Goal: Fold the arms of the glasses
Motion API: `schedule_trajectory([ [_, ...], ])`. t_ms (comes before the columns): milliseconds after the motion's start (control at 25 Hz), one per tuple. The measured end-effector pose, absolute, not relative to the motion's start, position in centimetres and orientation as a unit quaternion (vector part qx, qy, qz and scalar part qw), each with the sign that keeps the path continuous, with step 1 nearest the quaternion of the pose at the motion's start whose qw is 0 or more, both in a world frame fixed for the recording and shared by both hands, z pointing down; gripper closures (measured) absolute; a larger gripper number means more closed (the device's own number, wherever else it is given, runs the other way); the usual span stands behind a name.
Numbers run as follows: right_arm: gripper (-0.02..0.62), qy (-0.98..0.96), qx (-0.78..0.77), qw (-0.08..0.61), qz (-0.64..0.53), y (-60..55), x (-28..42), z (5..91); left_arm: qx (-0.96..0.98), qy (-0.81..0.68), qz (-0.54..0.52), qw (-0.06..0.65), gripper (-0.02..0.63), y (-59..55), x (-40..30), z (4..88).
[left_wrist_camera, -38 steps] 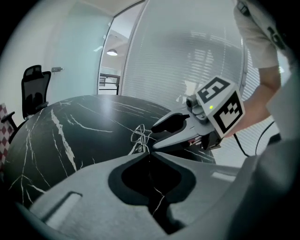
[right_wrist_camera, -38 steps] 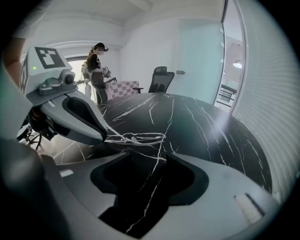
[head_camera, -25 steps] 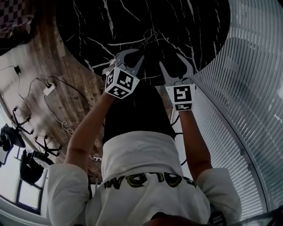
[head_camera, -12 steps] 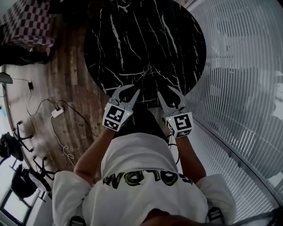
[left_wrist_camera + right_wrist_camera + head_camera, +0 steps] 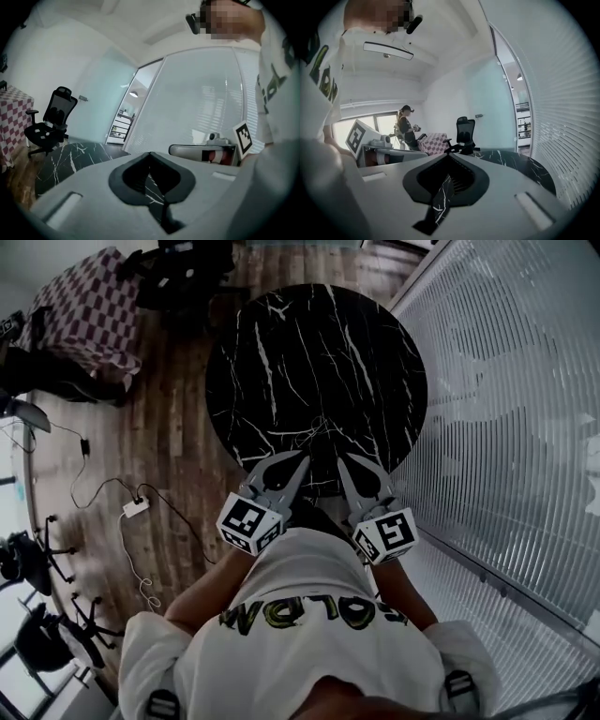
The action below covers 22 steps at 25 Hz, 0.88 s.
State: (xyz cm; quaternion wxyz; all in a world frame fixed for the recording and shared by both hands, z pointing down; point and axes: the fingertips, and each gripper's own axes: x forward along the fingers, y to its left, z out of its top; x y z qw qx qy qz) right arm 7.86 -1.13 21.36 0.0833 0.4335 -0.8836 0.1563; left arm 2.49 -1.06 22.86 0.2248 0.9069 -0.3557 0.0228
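While the glasses show in none of the three views, the step in hand is best judged as a search and approach. The left hand-held gripper [image 5: 303, 458] and right hand-held gripper [image 5: 339, 458] sit side by side near the person's chest, over the near edge of the round black marble bench [image 5: 281, 352]. Each has its jaws together, tips meeting, with nothing between them. To do the step well, the glasses should first be found. Both sets of jaws should then be parted before descending. One hand-held gripper would steady the front frame while the other presses an arm inward close to its hinge, gently, one arm at a time. The position of the glasses relative to either hand-held gripper cannot be told: the visible bench top carries no glasses.
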Motion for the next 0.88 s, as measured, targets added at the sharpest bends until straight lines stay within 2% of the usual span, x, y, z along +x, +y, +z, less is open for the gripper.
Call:
schedule_trajectory([
  [440, 0.594, -0.900, 0.417, 0.028, 0.122, 0.1, 5.8, 13.7, 0.908, -0.379, -0.017, 0.176, 0.604, -0.3, 2.1, 16.2],
  [880, 0.594, -0.906, 0.412, 0.023, 0.098, 0.1, 5.0, 11.6, 0.910, -0.380, -0.032, 0.164, 0.604, -0.8, 2.1, 14.4],
])
